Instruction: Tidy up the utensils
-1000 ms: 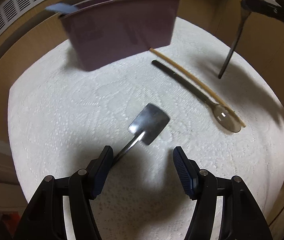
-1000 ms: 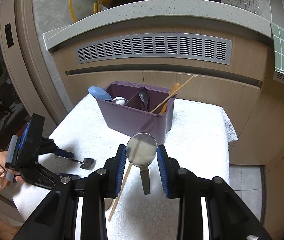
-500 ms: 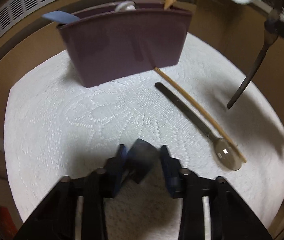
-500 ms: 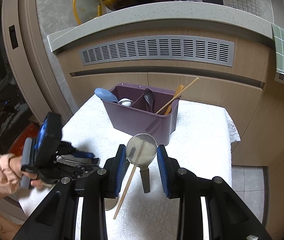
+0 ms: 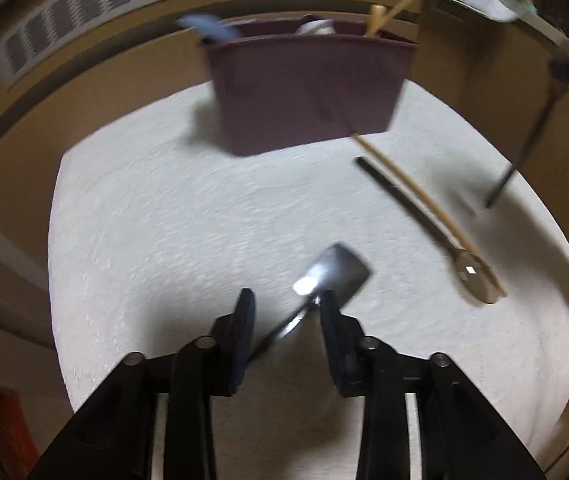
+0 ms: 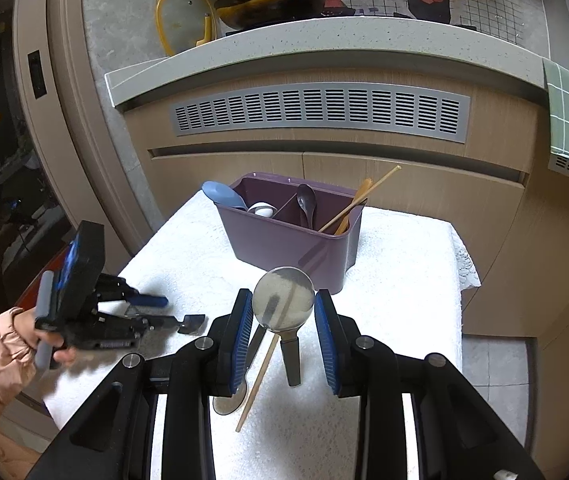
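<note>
Two grippers: left gripper (image 5: 286, 306), jaws just reopened, straddles small flat-bladed metal spatula (image 5: 330, 276) lying on white cloth (image 5: 164, 220); right gripper (image 6: 284, 312) clamps round-bowled metal spoon (image 6: 283, 300). Farther off, purple plastic utensil caddy (image 6: 284, 236) w/ utensils inside.

We find no text that we can read. The gripper (image 6: 156, 312) at the left of the right wrist view bears a small pale marking on its black body, too small to make out.
</note>
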`<state>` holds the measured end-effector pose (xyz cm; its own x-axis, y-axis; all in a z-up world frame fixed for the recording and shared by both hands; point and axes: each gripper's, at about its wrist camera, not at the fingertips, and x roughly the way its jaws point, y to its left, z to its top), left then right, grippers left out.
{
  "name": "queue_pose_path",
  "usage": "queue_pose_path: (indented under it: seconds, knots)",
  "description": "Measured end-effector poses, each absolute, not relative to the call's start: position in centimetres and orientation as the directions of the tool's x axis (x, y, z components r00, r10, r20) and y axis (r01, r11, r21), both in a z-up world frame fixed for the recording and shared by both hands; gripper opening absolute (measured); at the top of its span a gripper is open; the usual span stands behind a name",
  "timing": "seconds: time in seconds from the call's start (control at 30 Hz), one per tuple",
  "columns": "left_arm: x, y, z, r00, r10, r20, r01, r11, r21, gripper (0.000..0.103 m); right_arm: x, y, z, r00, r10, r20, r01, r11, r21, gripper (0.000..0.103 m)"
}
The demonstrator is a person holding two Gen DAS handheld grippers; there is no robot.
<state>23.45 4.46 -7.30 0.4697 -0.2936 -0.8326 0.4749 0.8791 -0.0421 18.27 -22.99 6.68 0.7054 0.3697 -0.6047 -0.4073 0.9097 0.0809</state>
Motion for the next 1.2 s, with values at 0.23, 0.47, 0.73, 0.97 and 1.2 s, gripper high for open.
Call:
queue_pose_path:
  seconds: [0.23,0.47,0.73,0.97,1.2]
  knots:
    - [21.6,7.9,-8.1,0.341,-0.455,-0.822,0.413,0.859,-0.304,0.058,18.9,-22.8,6.3,0.695,0.363,-0.621,-0.404,0.911,0.081,0.029]
    - [18.4,3.3,-6.4,0.289,-0.455,-0.843,0.519,0.814,-0.262,0.058,18.8,-22.2,6.2,0.690,0.377,-0.618,-0.419,0.904,0.084,0.029]
    - [23.7,3.6,-6.8,0.475,-0.252,-0.843,0.196,0.964,-0.177,0.058,18.3,-21.8,6.1,0.711,0.350,-0.610,-0.411,0.911,0.043,0.029]
    - [23.6,2.0,-8.0,0.549,-0.159,-0.820,0.129,0.986,-0.105,0.033,18.3,-21.9,5.3,0.723,0.340,-0.601,-0.394,0.918,0.046,0.029]
    - [20.7,2.1,-5.6,0.640,-0.178,-0.748,0.140,0.983,-0.115,0.033,18.1,-22.2,4.9,0.719,0.351,-0.599,-0.392,0.917,0.067,0.029]
